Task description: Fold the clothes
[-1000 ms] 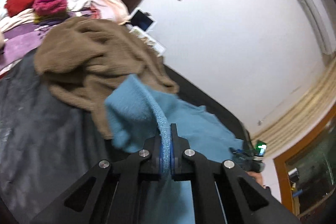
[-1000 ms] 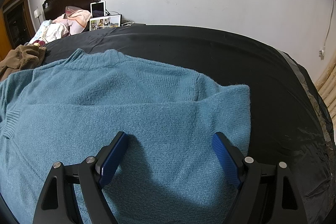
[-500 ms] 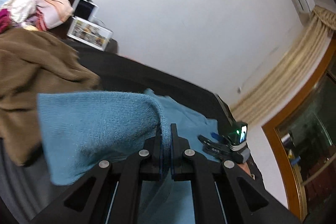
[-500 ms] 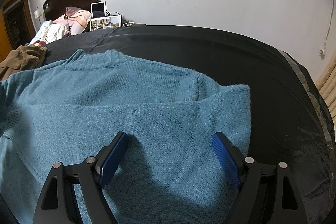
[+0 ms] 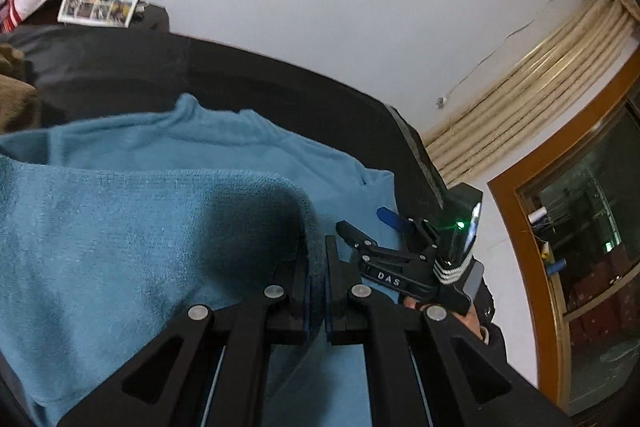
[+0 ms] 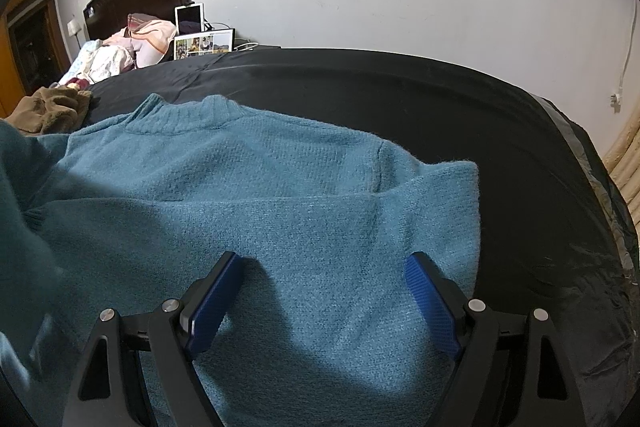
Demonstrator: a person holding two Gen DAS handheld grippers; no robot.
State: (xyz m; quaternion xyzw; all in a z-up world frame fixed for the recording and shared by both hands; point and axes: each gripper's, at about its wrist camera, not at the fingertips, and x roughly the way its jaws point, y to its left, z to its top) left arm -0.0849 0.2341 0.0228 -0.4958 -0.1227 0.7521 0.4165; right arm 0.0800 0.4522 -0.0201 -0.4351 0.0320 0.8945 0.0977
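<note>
While our left claw [image 5: 317, 263] is clamping a fold of the blue sweater [image 6: 256, 195] w/ jaws pinched together, we're holding the right claw [image 6: 320, 291] spread apart just over its hem. Sweater's lying flat on the black bed cover [image 6: 400, 95], brown garment [image 6: 52, 107] sitting beyond.

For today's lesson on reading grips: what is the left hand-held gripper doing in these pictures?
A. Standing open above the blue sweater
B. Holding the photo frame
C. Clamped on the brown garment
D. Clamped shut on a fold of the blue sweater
D: in the left wrist view the left hand-held gripper has its jaws pinched together on a raised fold of the blue sweater.
</note>
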